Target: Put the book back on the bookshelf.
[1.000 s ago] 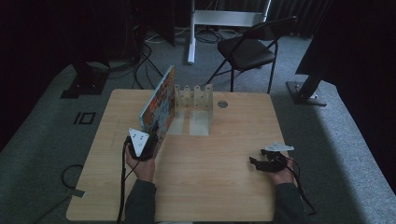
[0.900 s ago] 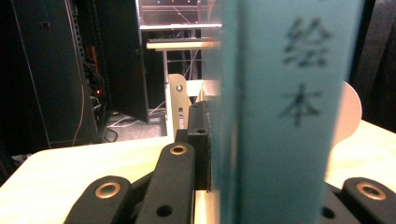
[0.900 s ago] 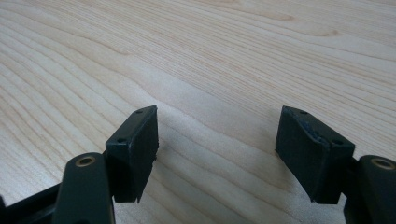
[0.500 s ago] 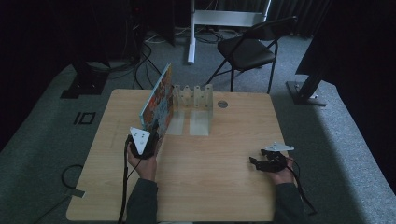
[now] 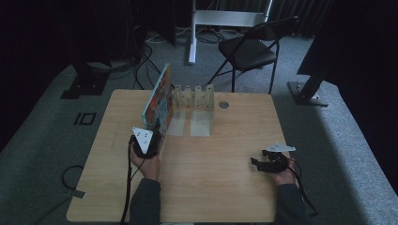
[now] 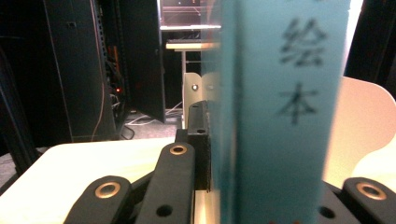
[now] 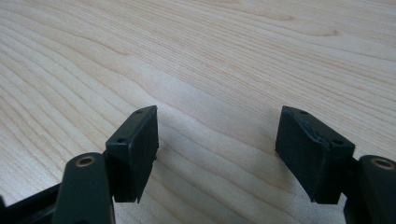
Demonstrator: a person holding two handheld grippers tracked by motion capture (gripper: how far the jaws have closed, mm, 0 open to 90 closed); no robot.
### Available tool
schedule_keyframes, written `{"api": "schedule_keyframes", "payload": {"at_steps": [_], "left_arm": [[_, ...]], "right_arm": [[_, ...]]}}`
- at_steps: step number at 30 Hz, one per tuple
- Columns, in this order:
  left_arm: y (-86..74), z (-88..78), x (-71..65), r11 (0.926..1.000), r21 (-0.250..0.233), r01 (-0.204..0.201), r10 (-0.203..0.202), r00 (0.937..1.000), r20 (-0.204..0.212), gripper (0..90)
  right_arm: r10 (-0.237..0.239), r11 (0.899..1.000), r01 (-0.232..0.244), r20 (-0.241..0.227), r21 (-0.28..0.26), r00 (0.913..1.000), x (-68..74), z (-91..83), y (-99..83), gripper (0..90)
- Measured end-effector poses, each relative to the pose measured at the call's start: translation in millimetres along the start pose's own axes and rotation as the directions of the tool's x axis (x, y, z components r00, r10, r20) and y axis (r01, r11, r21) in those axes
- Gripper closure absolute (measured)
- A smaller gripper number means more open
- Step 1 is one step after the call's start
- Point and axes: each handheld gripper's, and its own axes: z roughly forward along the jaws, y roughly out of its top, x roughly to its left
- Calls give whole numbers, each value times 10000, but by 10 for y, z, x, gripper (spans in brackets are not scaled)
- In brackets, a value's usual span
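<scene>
— On the left half of the wooden table, what stands there?

— A picture book, upright on its lower edge, its colourful cover facing left, its far end just beside the white slotted rack. In the left gripper view its teal spine rises straight up with dark printed characters on it.

— And what has hold of it?

— The left gripper, at the book's near end. Its jaws are clamped on the book; one black pad lies flat against the cover, the other is hidden behind the spine.

— Is the book in the rack?

— I cannot tell whether its far end sits in a slot; it reaches the rack's left end. Two pale sheets lie flat on the table in front of the rack.

— The other tool?

— The right gripper rests low near the table's right front, well apart from the book. Its jaws stand apart with bare wood grain between them, gripping nothing.

— Anything beyond?

— A round grommet in the tabletop right of the rack, and a black folding chair on the grey carpet behind the table.
</scene>
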Motion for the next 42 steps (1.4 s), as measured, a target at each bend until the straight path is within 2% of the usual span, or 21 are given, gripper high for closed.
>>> {"api": "schedule_keyframes", "payload": {"at_steps": [3,22,42], "left_arm": [[-25,-1,-15,9999,-106,0,-1,10000,-100,808],[-94,51,-46,9999,22,153,-152,9991,-403,808],[-141,90,-126,9997,-181,-163,148,9965,-825,808]], "right_arm": [[18,10000,-18,-22,-2,10000,-2,-1,0,296],[32,10000,-32,-21,0,10000,-3,-1,0,297],[28,10000,-28,-24,2,10000,-4,-2,0,296]]}}
